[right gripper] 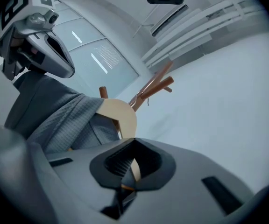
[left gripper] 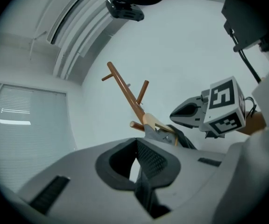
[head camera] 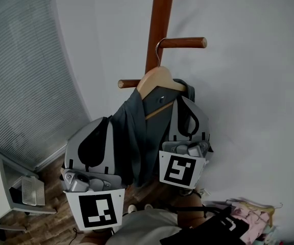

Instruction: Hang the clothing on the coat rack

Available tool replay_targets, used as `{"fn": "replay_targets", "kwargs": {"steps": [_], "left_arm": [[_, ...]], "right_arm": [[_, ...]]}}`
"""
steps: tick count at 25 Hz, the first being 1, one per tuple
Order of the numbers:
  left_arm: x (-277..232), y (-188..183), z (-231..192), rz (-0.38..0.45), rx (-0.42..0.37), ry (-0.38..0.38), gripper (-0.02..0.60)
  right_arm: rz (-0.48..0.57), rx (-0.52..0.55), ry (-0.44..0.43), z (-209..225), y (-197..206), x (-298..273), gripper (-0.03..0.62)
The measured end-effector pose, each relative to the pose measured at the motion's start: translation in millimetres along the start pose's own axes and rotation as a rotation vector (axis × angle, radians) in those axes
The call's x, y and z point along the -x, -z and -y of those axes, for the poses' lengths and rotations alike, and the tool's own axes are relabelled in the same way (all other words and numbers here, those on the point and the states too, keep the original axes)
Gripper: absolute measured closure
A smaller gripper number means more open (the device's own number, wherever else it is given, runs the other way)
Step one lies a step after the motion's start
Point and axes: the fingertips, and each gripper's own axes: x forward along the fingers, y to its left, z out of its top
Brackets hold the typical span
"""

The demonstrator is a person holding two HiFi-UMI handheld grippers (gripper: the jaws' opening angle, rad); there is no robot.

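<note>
Now on the rack: a dark grey garment [head camera: 134, 131] drapes from a wooden hanger [head camera: 156, 79], whose metal hook sits over a peg [head camera: 185, 43] of the brown coat rack [head camera: 160, 19] against a white wall. The left gripper [left gripper: 138, 157] sits just beside the garment's left edge, jaws pressed together on nothing. The right gripper [right gripper: 130, 164] points up under the hanger's right shoulder, jaws likewise closed. A sliver of pale wood shows through their gap, seemingly beyond them rather than pinched.
</note>
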Motion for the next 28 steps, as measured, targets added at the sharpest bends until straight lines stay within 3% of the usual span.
{"fn": "replay_targets", "kwargs": {"steps": [6,28], "left_arm": [[3.3,4.3,2.0,-0.016,0.031,0.011,0.568],[-5.2,13.2,2.7,-0.043,-0.009,-0.009,0.568]], "right_arm": [[0.003,0.002,0.044,4.1,-1.8,7.2,0.576],[-0.02,-0.001,0.041,0.1,14.1,-0.6,0.576]]}}
